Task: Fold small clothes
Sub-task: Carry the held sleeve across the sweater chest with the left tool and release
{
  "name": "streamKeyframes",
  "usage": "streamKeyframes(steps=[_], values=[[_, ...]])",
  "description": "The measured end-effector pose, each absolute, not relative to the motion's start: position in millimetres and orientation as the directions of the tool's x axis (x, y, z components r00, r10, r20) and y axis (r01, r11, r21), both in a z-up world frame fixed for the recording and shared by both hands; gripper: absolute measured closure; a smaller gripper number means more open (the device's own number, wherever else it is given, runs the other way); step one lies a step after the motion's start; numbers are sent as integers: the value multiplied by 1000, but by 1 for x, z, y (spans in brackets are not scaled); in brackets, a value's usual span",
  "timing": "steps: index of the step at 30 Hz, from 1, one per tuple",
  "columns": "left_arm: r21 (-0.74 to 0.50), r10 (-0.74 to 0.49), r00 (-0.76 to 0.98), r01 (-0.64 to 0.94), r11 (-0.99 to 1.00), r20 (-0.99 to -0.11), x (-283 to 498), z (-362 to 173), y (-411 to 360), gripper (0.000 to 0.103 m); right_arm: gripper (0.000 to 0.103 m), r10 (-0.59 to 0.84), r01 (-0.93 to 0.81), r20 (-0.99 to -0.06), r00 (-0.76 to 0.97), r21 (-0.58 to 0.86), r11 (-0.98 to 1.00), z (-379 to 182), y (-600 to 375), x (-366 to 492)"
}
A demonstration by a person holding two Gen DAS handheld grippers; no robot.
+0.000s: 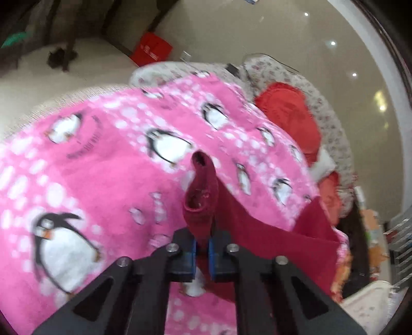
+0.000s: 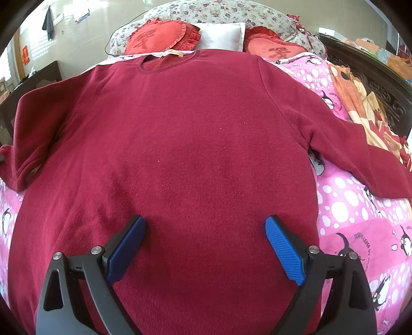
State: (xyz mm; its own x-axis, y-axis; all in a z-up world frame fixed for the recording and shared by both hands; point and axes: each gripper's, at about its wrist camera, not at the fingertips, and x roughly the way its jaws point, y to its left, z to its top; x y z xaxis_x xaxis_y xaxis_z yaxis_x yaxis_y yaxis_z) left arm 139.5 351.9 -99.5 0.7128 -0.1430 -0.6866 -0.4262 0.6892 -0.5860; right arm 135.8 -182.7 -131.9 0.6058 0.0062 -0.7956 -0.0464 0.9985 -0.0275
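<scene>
A dark red long-sleeved sweater (image 2: 195, 144) lies spread flat, front up, on a pink penguin-print blanket (image 2: 360, 221), neck toward the pillows. My right gripper (image 2: 204, 244) is open and empty, its blue pads just above the sweater's lower middle. My left gripper (image 1: 203, 253) is shut on the cuff end of the sweater's left sleeve (image 1: 200, 195); the cuff sticks up past the pads, lifted off the blanket (image 1: 103, 167). The sleeve trails right toward the sweater's body (image 1: 283, 232).
Two red heart cushions (image 2: 159, 37) and a white pillow (image 2: 224, 38) lie at the bed's head on a floral quilt (image 2: 219, 10). An orange patterned blanket (image 2: 365, 103) and a dark carved bed frame (image 2: 381, 80) are at the right. A red box (image 1: 152, 50) stands on the floor.
</scene>
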Motion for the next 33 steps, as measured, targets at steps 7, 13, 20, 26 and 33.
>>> streamKeyframes(steps=[7,13,20,26,33], values=[[-578,124,845,-456,677,-521,88,-12,412,97,35,9,-46,-795,606,-24,999,-132,-184,136],[-612,15,876,-350,709,-483,101,7,410,97,35,8,-45,-795,607,-24,999,-132,-185,137],[-619,-209,865,-139,773,-455,162,12,301,97,41,14,-42,-806,592,-14,999,-127,-187,134],[-604,-465,779,143,784,-419,203,28,147,97,53,75,-62,-805,588,48,997,-116,-191,107],[-562,-674,582,400,724,-454,223,31,-32,97,37,68,-109,-788,612,2,994,-131,-181,100]])
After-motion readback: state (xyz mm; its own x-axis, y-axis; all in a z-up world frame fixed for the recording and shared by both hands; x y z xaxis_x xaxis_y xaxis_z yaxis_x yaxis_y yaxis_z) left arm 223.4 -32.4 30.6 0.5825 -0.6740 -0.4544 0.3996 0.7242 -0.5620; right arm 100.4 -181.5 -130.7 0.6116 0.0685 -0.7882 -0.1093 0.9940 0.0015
